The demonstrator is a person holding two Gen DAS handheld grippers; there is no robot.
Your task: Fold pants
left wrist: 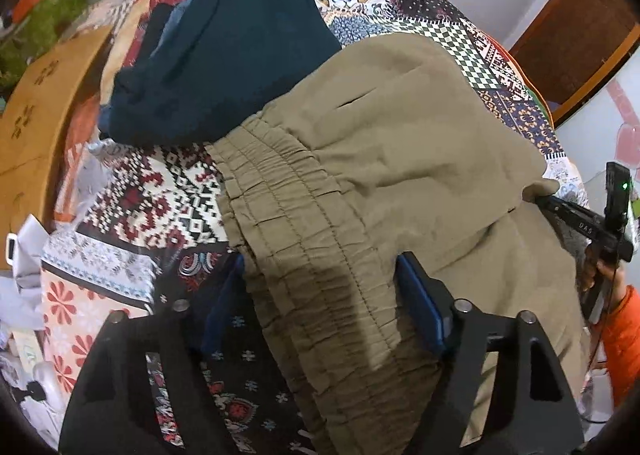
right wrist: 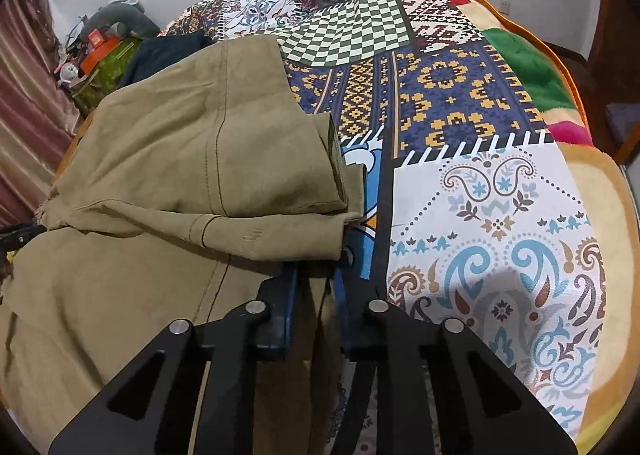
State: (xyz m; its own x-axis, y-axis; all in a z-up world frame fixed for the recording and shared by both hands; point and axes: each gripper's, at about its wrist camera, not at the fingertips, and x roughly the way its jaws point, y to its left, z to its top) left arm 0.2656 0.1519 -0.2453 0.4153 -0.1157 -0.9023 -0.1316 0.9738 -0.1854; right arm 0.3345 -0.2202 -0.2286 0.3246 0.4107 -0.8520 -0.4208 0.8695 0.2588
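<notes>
Fingers of the left gripper [left wrist: 320,295] stand spread on either side of the gathered elastic waistband [left wrist: 304,239] of the khaki pants [left wrist: 400,143], not pinching it. Over at the other end, the right gripper [right wrist: 316,287] has its blue pads nearly together, nipping a fold of the trouser leg. Those pants lie rumpled and partly doubled over on the bed's patchwork quilt [right wrist: 480,215]. Just beyond the waistband sits a dark teal garment [left wrist: 232,55], touching the khaki cloth.

Soft indoor light, faint shadows, strong fisheye warping, blurred edges.
</notes>
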